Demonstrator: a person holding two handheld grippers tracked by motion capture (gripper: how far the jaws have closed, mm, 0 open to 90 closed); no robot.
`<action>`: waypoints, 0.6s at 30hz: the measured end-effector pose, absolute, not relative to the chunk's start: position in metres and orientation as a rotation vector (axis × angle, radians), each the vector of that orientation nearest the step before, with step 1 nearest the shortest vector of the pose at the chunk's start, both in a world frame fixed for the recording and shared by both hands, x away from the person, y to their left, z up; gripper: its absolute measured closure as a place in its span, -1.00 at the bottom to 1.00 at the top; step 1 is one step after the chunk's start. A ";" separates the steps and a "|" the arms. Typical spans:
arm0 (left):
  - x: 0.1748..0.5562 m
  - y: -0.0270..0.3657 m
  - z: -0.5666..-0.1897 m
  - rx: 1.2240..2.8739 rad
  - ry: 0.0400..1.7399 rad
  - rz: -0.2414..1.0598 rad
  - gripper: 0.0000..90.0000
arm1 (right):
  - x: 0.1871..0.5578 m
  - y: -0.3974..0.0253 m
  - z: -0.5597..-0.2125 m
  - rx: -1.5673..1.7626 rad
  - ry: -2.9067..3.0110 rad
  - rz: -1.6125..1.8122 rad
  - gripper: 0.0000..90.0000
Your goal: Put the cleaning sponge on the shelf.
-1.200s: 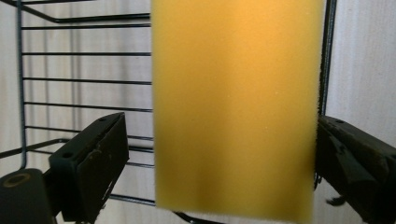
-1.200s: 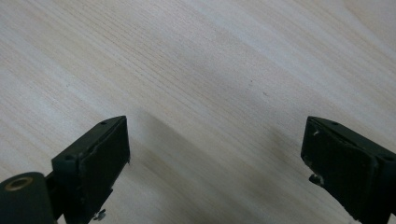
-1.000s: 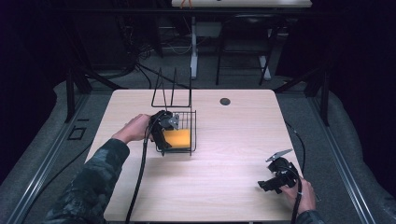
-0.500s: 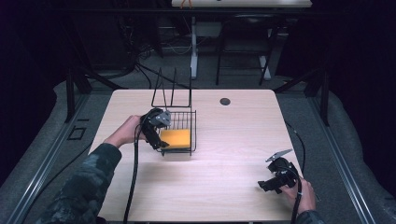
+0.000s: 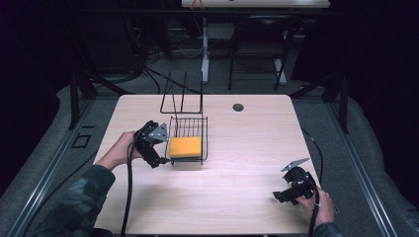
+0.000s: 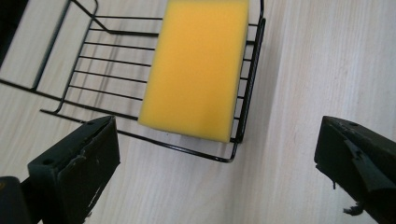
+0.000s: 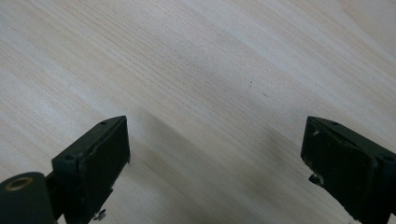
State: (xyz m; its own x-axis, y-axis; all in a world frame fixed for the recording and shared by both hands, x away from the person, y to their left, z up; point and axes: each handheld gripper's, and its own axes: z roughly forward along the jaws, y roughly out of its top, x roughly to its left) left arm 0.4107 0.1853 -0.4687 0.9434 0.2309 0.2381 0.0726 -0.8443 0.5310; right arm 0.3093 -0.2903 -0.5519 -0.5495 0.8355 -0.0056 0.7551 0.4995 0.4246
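The left claw (image 5: 160, 148) hangs just outside the left wall of the wire basket (image 5: 204, 133), its jaws spread wide and holding nothing. In the left gripper view the basket's corner (image 6: 232, 156) sits between and ahead of the jaws, with bare table (image 6: 322, 70) on the far side of that corner. The yellow sponge (image 5: 185, 147) lies flat on the basket floor, ahead of the claw and apart from it; in that view the sponge (image 6: 198, 70) has its long edge along one basket wall, leaving open wire floor on its other side. A taller wire rack (image 5: 182, 96) stands just behind the basket, beyond the claw.

The right claw (image 5: 281, 195) is well apart from all this, near the table's front right corner, close to both edges. Its jaws too stand wide open and empty, with only plain wood (image 7: 210, 93) between and ahead of them. A broad stretch of open table (image 5: 247, 163) lies between the two claws.
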 end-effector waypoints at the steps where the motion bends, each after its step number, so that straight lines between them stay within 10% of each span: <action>1: 0.407 0.188 -0.468 2.545 0.223 0.407 -1.00 | 0.309 -0.290 -0.552 1.361 2.528 0.564 -0.83; 18: 0.341 0.210 -0.500 2.497 0.493 0.444 -1.00 | 0.309 -0.290 -0.552 1.356 2.536 0.554 -0.83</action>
